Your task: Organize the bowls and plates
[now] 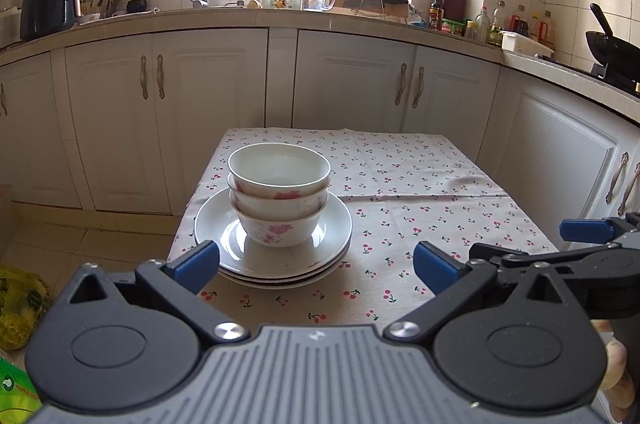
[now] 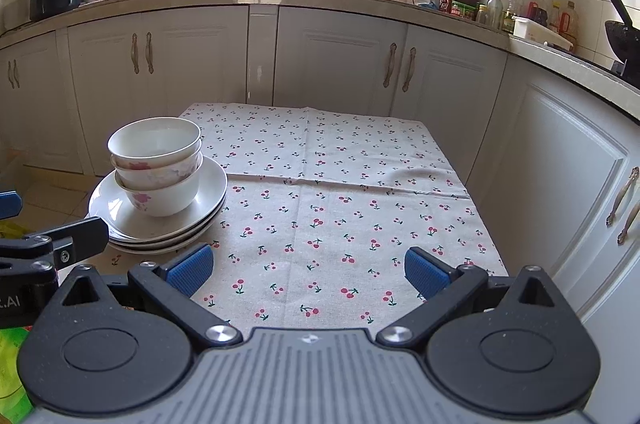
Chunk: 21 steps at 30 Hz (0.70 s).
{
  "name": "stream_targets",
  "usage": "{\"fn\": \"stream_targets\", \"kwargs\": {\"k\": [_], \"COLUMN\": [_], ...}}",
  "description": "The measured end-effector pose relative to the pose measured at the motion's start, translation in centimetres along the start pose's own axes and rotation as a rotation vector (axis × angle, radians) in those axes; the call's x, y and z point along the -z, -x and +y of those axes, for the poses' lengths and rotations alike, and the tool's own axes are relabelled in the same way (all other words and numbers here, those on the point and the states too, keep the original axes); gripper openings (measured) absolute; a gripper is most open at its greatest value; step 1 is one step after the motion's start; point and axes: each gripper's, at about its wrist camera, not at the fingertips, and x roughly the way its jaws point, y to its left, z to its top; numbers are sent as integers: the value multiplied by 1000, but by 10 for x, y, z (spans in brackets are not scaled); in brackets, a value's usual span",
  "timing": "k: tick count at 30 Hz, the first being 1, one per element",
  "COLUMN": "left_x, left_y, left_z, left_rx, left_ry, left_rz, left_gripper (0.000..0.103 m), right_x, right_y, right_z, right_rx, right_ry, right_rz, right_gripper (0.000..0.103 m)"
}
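Note:
Three white bowls with pink flowers (image 1: 279,190) are nested upright on a stack of three white plates (image 1: 332,248), on the left part of a small table with a cherry-print cloth (image 1: 420,208). The stack also shows in the right wrist view, bowls (image 2: 156,168) on plates (image 2: 208,200). My left gripper (image 1: 316,264) is open and empty, just in front of the plates. My right gripper (image 2: 308,270) is open and empty over the bare cloth (image 2: 340,192), to the right of the stack. It shows from the side in the left wrist view (image 1: 592,236).
White kitchen cabinets (image 1: 224,112) and a cluttered countertop (image 1: 360,20) run behind and to the right of the table. A black wok (image 1: 612,44) sits at far right. Green and yellow bags (image 1: 20,304) lie on the floor at left.

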Motion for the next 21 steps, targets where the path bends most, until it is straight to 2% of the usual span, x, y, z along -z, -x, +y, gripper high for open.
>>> {"fn": "stream_targets", "kwargs": {"k": [21], "left_x": [0], "left_y": [3], "left_z": [-2], "left_rx": [-4], "left_ry": [-3], "left_rz": [-3], "left_gripper": [102], "right_x": [-1], "right_y": [2], "right_z": [-1], "right_rx": [10], "right_ry": [-6], "right_rz": [-9], "right_gripper": [103]}}
